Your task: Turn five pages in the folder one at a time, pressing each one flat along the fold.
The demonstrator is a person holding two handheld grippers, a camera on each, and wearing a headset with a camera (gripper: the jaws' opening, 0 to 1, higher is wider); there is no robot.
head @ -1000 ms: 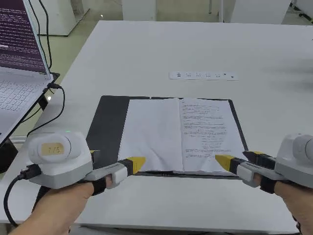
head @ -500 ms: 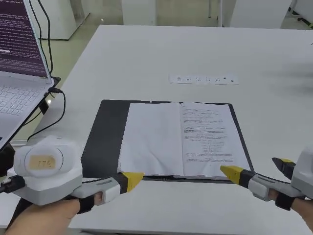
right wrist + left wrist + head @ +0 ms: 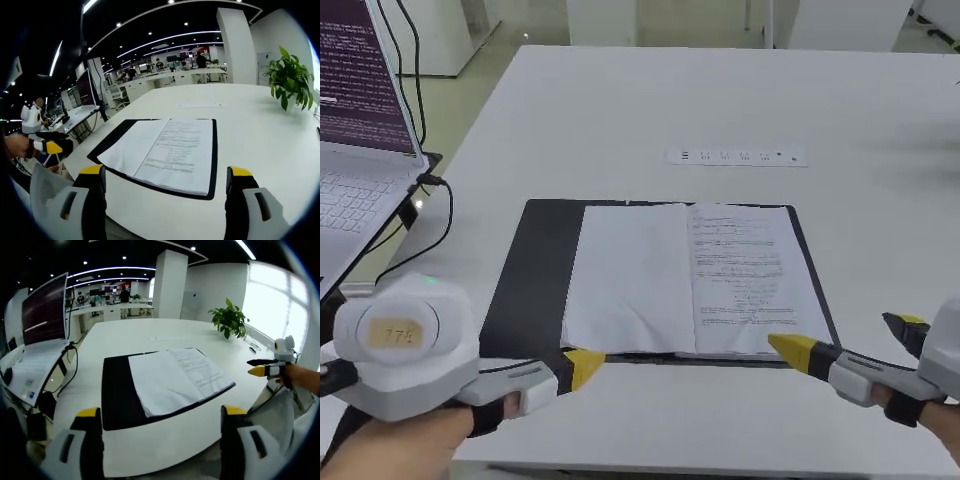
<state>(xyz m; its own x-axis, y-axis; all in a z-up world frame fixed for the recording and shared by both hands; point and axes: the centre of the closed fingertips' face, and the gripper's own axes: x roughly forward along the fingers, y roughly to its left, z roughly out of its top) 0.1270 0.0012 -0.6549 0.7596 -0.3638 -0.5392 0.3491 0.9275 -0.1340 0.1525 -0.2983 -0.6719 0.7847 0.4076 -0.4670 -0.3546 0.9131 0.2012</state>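
folder (image 3: 630, 280) spread flat just beyond the left hand-held gripper (image 3: 160, 412) and right hand-held gripper (image 3: 167, 171), both gaping, empty

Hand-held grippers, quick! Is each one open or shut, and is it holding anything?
Left hand-held gripper: open, holding nothing.
Right hand-held gripper: open, holding nothing.

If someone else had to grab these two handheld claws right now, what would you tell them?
Left gripper: open, empty, by the folder near edge, left part.
Right gripper: open, empty, by its near right corner.
The folder lies open on the white table, blank page left, printed page right, both flat.
Pages already turned: cannot tell. Neither gripper touches paper; the printed page probably gets turned next.
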